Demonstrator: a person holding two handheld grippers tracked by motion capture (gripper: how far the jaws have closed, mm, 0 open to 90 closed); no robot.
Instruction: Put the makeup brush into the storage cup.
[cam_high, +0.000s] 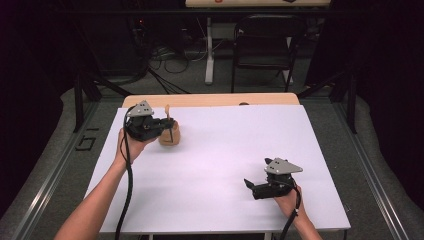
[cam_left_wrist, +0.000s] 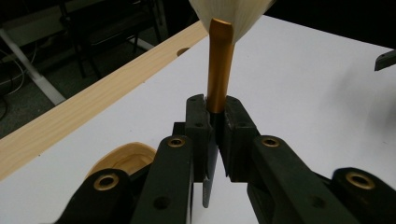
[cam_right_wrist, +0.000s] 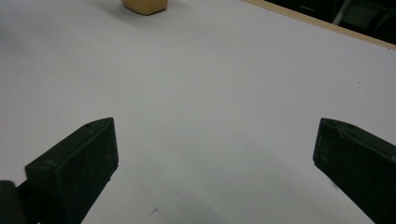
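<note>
My left gripper (cam_high: 166, 126) (cam_left_wrist: 214, 122) is shut on a brush (cam_high: 167, 111) (cam_left_wrist: 219, 70) with a gold ferrule, pale bristles at the top and a dark handle hanging down between the jaws. The brush stands upright over a small wooden pot (cam_high: 170, 138) (cam_left_wrist: 122, 158) on the white table's left side; whether the handle's tip reaches into the pot I cannot tell. My right gripper (cam_high: 251, 187) (cam_right_wrist: 215, 154) rests low over the table's front right, jaws wide apart with nothing between them. The wooden pot (cam_right_wrist: 144, 5) lies far ahead of it.
The white table top (cam_high: 225, 150) has a bare wooden strip (cam_high: 215, 99) along its far edge. A dark chair (cam_high: 264, 47) and a white table leg (cam_high: 209, 50) stand beyond it. One tip of the right gripper (cam_left_wrist: 385, 59) shows in the left gripper view.
</note>
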